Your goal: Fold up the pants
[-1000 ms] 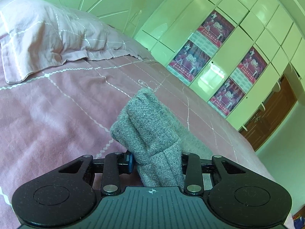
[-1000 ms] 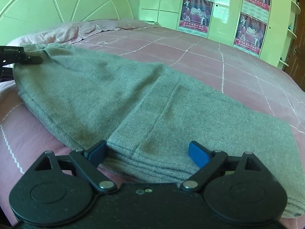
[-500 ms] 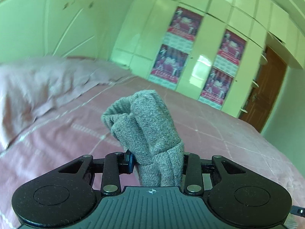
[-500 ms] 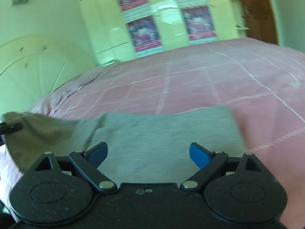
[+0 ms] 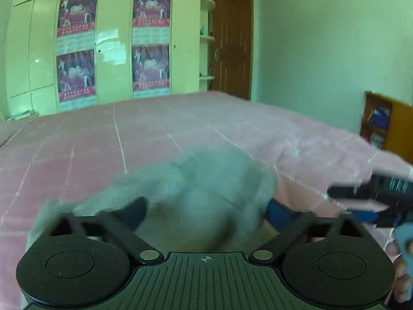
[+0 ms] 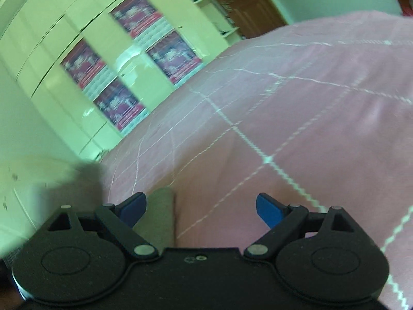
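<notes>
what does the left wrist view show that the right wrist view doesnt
Only the left wrist view shows the bunched, blurred grey pants between the open left gripper, the right gripper at the edge, and a bookshelf. Only the right wrist view shows the open right gripper's own fingers over bare bedspread. Both show the pink bedspread, postered wardrobe and brown door.

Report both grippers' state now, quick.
Left gripper: open, blurred grey pants between its fingers, not clamped.
Right gripper: open, holding nothing; pink bedspread ahead.
</notes>
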Available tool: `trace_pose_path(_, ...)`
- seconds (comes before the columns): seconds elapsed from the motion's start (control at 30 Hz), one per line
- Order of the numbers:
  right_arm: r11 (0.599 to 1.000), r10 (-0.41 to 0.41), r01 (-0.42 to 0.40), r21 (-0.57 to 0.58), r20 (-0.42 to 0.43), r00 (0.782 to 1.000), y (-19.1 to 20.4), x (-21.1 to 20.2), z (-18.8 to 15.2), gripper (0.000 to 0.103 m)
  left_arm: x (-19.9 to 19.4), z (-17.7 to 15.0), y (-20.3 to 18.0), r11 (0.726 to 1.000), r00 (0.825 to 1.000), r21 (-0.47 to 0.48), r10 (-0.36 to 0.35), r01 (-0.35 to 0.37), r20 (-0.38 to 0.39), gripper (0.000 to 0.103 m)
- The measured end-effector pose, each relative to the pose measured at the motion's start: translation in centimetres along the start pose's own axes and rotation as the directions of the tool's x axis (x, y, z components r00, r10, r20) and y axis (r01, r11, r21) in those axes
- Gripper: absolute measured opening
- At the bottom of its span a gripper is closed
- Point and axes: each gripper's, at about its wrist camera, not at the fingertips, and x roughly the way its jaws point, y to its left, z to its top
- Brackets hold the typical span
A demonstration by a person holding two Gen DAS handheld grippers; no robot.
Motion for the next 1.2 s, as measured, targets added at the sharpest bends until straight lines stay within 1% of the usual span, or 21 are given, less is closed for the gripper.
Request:
trace_pose_path(0.07, 0.998, 0.043, -0.043, 0.038, 0.005, 0.999, -0.8, 0.0, 0.2, 0.087, -1.3, -1.2, -0.8, 1.000, 1.000, -0.013, 0.023, -0.023, 0.002, 0.098)
trace_pose_path(0.13, 0.994, 0.088, -0.088, 0.066, -0.004, 0.996, -1.0, 0.4, 0.2, 0.087, -2.9, -1.7, 0.4, 0.997, 0.999, -0.057, 0.053, -0.053, -0.004, 0.098)
trace_pose_path(0.17, 0.988, 0.132, -0.130, 0.081, -0.025, 0.991, -1.0, 0.8, 0.1, 0.084, -3.9, -2.0, 1.3, 0.995, 0.998, -0.076, 0.065, -0.066, -0.005, 0.098)
trace_pose_path(0.2, 0.980, 0.179, -0.173, 0.094, -0.054, 0.982, -0.7, 1.4, -0.2, 0.082, -5.0, -2.2, 2.3, 0.992, 0.997, -0.093, 0.082, -0.082, 0.000, 0.098)
trace_pose_path(0.27, 0.965, 0.252, -0.241, 0.099, -0.118, 0.961, 0.2, 2.3, -0.8, 0.074, -7.0, -3.2, 4.1, 0.986, 0.992, -0.108, 0.123, -0.124, -0.012, 0.098)
trace_pose_path(0.3, 0.958, 0.281, -0.267, 0.107, -0.154, 0.947, 0.7, 2.9, -0.9, 0.072, -7.9, -3.8, 5.0, 0.982, 0.989, -0.116, 0.145, -0.147, -0.026, 0.098)
trace_pose_path(0.33, 0.952, 0.300, -0.281, 0.120, -0.187, 0.936, 1.1, 3.4, -1.1, 0.067, -8.8, -4.6, 6.0, 0.978, 0.986, -0.128, 0.161, -0.164, -0.034, 0.098)
trace_pose_path(0.4, 0.949, 0.306, -0.276, 0.151, -0.239, 0.921, 1.7, 4.4, -1.4, 0.066, -10.7, -6.2, 7.9, 0.968, 0.981, -0.157, 0.191, -0.194, -0.039, 0.098)
trace_pose_path(0.47, 0.940, 0.321, -0.272, 0.206, -0.258, 0.912, 1.6, 4.8, -1.6, 0.066, -12.3, -7.6, 9.6, 0.957, 0.978, -0.198, 0.204, -0.211, -0.052, 0.098)
trace_pose_path(0.57, 0.926, 0.329, -0.244, 0.288, -0.299, 0.896, 1.3, 6.0, -1.8, 0.066, -14.6, -9.9, 11.1, 0.953, 0.977, -0.217, 0.198, -0.211, -0.081, 0.098)
trace_pose_path(0.63, 0.922, 0.311, -0.203, 0.331, -0.316, 0.896, 1.2, 6.7, -1.9, 0.065, -15.2, -10.9, 11.8, 0.959, 0.982, -0.217, 0.163, -0.181, -0.099, 0.098)
trace_pose_path(0.7, 0.918, 0.311, -0.198, 0.343, -0.314, 0.897, 1.6, 7.1, -2.0, 0.065, -15.6, -11.8, 12.1, 0.965, 0.983, -0.207, 0.137, -0.160, -0.121, 0.098)
trace_pose_path(0.77, 0.928, 0.296, -0.198, 0.316, -0.302, 0.906, 2.4, 7.4, -2.0, 0.066, -15.6, -12.6, 11.9, 0.972, 0.980, -0.175, 0.132, -0.158, -0.151, 0.098)
trace_pose_path(0.83, 0.945, 0.267, -0.186, 0.270, -0.303, 0.915, 3.3, 8.0, -2.2, 0.066, -14.0, -12.0, 11.7, 0.976, 0.976, -0.151, 0.126, -0.154, -0.180, 0.098)
trace_pose_path(0.9, 0.955, 0.240, -0.166, 0.246, -0.313, 0.919, 4.0, 8.7, -2.6, 0.064, -13.1, -11.8, 11.6, 0.977, 0.974, -0.148, 0.127, -0.156, -0.186, 0.098)
trace_pose_path(0.93, 0.960, 0.228, -0.160, 0.231, -0.308, 0.924, 4.3, 8.8, -2.7, 0.063, -12.9, -11.8, 11.5, 0.974, 0.970, -0.143, 0.149, -0.178, -0.189, 0.098)
trace_pose_path(0.97, 0.964, 0.215, -0.151, 0.219, -0.303, 0.928, 4.6, 8.9, -2.8, 0.062, -12.0, -11.3, 11.7, 0.964, 0.959, -0.137, 0.197, -0.227, -0.203, 0.098)
trace_pose_path(1.0, 0.969, 0.200, -0.142, 0.205, -0.303, 0.932, 4.9, 8.8, -2.8, 0.062, -11.7, -11.3, 12.0, 0.955, 0.952, -0.149, 0.221, -0.255, -0.211, 0.098)
trace_pose_path(1.07, 0.976, 0.175, -0.125, 0.177, -0.307, 0.935, 5.3, 8.8, -2.9, 0.061, -11.1, -11.4, 13.1, 0.931, 0.944, -0.214, 0.251, -0.297, -0.215, 0.098)
trace_pose_path(1.13, 0.983, 0.149, -0.107, 0.147, -0.314, 0.938, 5.8, 8.8, -3.0, 0.062, -11.0, -12.1, 14.0, 0.911, 0.950, -0.293, 0.235, -0.289, -0.207, 0.098)
trace_pose_path(1.2, 0.989, 0.123, -0.086, 0.124, -0.325, 0.938, 6.4, 9.0, -3.0, 0.063, -10.9, -12.4, 14.0, 0.908, 0.951, -0.301, 0.240, -0.292, -0.196, 0.099)
